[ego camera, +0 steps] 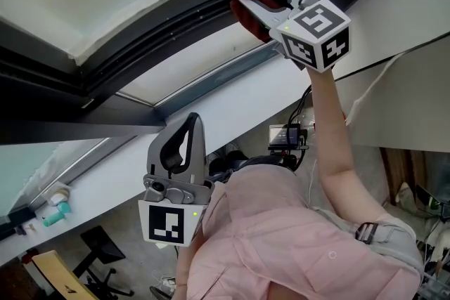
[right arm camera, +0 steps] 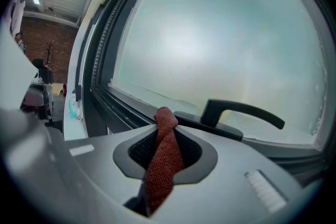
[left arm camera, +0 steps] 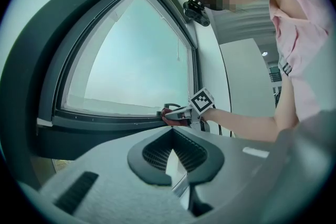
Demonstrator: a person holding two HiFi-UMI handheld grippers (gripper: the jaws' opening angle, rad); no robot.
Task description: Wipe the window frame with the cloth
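Right tool (right arm camera: 166, 136) on cloth (right arm camera: 163, 165), lengthwise toward window frame (right arm camera: 126, 107)

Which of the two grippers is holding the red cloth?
The right gripper, raised to the window frame, has its jaws shut on the red cloth. The left gripper hangs lower, away from the frame, jaws together with nothing between them.
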